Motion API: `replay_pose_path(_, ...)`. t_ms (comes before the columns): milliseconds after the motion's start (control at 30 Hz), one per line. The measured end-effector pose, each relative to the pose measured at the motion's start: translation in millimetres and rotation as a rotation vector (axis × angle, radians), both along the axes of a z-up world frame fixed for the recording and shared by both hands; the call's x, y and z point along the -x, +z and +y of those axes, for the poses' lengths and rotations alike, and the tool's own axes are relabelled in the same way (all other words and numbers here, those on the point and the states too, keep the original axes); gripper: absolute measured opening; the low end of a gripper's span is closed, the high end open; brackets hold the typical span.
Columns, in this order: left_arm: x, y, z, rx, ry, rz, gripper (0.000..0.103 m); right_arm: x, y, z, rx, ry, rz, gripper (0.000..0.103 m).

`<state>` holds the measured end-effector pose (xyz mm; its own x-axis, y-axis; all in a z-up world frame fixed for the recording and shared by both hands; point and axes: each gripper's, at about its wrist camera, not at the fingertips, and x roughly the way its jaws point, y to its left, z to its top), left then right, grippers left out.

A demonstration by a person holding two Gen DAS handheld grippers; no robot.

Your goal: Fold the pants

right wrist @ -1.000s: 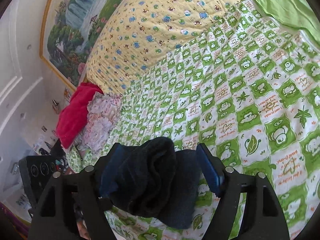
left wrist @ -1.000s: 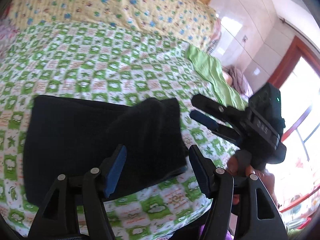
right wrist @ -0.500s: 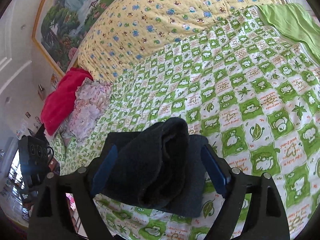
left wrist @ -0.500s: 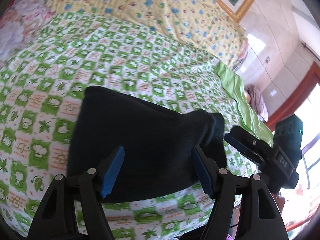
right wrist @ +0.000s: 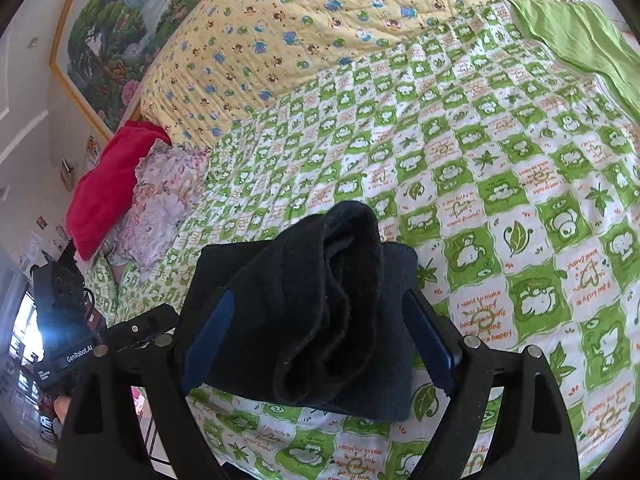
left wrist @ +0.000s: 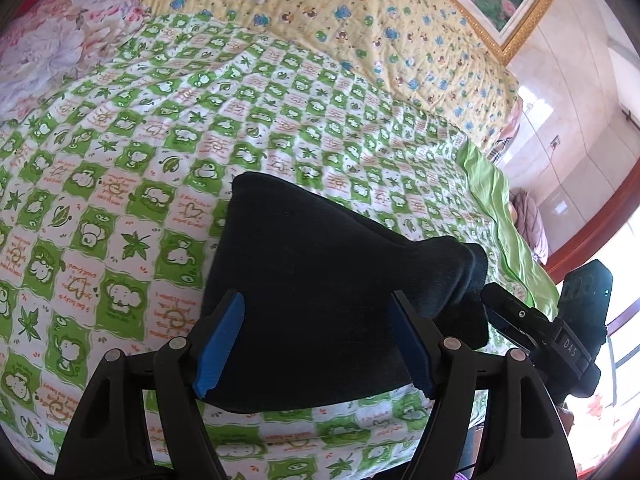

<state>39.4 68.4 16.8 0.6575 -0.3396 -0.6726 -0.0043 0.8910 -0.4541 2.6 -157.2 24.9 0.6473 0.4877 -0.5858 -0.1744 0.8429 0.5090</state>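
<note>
1. The black pants (left wrist: 320, 292) lie folded into a compact bundle near the front edge of a bed, on a green-and-white checked sheet (left wrist: 132, 184).
2. At the bundle's right end, seen from the right wrist, a bunched fold (right wrist: 332, 292) stands up above the flat layers.
3. The left gripper (left wrist: 316, 344) hangs over the bundle; its jaws, just widening, stand spread, and the blue pads (left wrist: 220, 336) are clear of the cloth.
4. The right gripper (right wrist: 320, 344) straddles the raised fold with its jaws spread, having just been opening; whether a pad brushes the cloth cannot be told.
5. A yellow quilt (right wrist: 320, 20) with small animal prints covers the bed's far part.
6. A red cloth (right wrist: 108, 188) and a floral one (right wrist: 160, 204) are heaped at the bed's left side.
7. A plain green cloth (right wrist: 580, 36) lies at the far right corner.
8. A framed painting (right wrist: 108, 36) hangs behind the bed.
</note>
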Motion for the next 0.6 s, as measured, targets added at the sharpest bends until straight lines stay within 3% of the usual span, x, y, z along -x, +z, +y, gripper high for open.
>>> replay_pose_path(367, -5.5, -8.7, 7.1, -0.004, 0.019, 0.018, 0.078, -1.4, -18.5, -1.7, 0.059, -0.050, 0.049, 0.086)
replay_pose_path(600, -14.9, -24.6, 15.8, 0.010, 0.037, 0.068, 0.080, 1.0, -32.8, -13.3, 0.033, -0.071, 0.085, 0.085)
